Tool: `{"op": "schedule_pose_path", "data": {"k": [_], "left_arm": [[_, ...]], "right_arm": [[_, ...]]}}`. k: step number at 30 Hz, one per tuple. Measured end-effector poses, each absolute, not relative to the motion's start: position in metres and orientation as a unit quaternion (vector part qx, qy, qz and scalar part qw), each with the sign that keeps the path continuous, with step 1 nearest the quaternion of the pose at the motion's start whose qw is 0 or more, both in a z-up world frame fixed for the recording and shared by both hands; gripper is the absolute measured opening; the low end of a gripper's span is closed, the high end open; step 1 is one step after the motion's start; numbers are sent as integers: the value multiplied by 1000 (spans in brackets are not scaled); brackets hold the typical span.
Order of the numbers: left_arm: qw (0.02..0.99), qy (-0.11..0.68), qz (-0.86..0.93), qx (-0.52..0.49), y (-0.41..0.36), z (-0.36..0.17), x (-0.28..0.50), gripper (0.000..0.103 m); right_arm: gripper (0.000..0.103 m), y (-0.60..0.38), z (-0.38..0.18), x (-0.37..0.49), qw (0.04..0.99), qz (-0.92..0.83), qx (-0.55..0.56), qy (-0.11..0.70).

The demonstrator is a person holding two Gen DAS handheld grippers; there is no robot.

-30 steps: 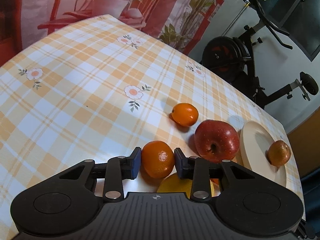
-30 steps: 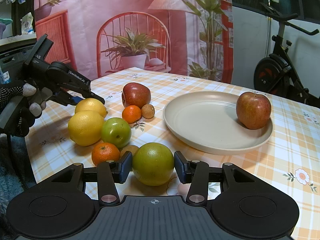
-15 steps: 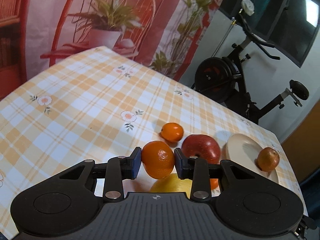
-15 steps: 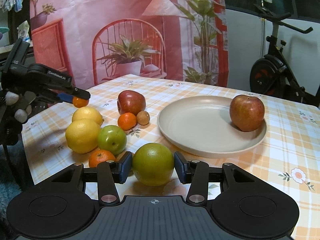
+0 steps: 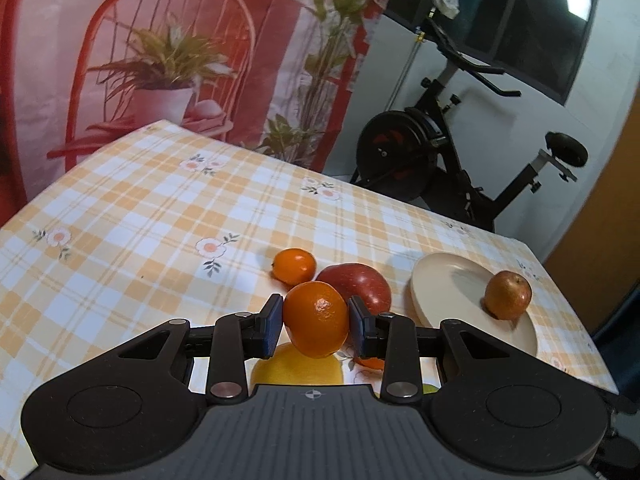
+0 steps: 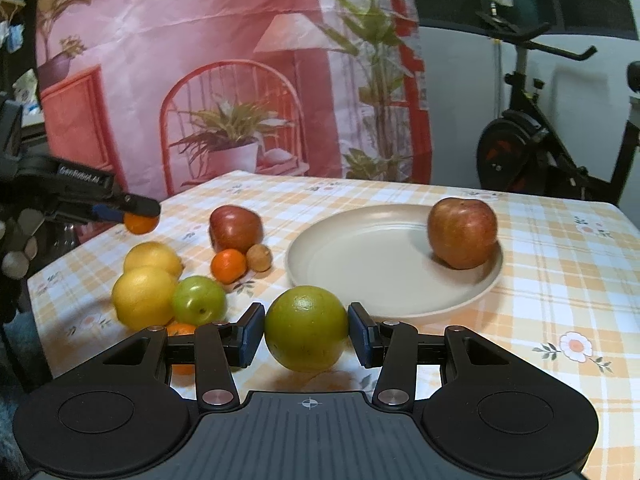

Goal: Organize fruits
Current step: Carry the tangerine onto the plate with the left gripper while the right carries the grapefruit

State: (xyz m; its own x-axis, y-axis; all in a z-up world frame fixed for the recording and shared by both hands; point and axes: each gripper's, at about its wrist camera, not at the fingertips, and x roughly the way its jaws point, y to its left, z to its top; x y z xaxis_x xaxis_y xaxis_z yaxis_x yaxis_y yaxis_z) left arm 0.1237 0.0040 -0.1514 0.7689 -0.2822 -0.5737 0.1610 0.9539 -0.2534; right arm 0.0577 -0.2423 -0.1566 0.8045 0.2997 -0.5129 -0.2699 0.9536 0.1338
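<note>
The left gripper [image 5: 316, 325] had its blue pads pressed against both sides of an orange mandarin [image 5: 316, 325], carried clear of the checked tablecloth [image 5: 140, 216]; from the right wrist view the same fruit [image 6: 141, 224] hung above the table's left edge. The right gripper [image 6: 306, 330] was closed on a green citrus [image 6: 306, 329], both pads touching its flanks, low over the cloth; whether it had left the surface could not be told.

Both held fruits were round, with no long axis to align, so the coming move probably turned on bearing alone. In the left wrist view the beige plate [image 5: 436, 280] lay at about 2 o'clock from the mandarin, beyond the red apple [image 5: 362, 284] on the cloth. In the right wrist view the plate [image 6: 360, 256] lay at 1 o'clock from the green citrus, just beyond it. By that reading the right gripper was the nearer to the plate.

Count, from the right wrist view: 1 plate; 2 apples, 1 on the plate [image 6: 462, 234] and 1 on the cloth [image 6: 235, 228]; 2 lemons [image 6: 145, 296]; 3 mandarins, 1 held, 1 by the apple [image 6: 228, 266], 1 partly hidden behind the right gripper [image 6: 180, 330]; 1 small green fruit [image 6: 199, 300]; 1 small brown fruit [image 6: 259, 257]; 1 green citrus.
</note>
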Motion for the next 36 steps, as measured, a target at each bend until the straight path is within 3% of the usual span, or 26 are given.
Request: {"op": "schedule_pose_path", "data": {"k": [18,36], "left_arm": [[929,296,-218,-35,-62,-129,144,37],[884,391,-256,-1,-167,-178,230,37]], "right_arm": [[42,-277,-153,84,968,74,35,236],[42,-283,-166,126,965,20,-24,260]]}}
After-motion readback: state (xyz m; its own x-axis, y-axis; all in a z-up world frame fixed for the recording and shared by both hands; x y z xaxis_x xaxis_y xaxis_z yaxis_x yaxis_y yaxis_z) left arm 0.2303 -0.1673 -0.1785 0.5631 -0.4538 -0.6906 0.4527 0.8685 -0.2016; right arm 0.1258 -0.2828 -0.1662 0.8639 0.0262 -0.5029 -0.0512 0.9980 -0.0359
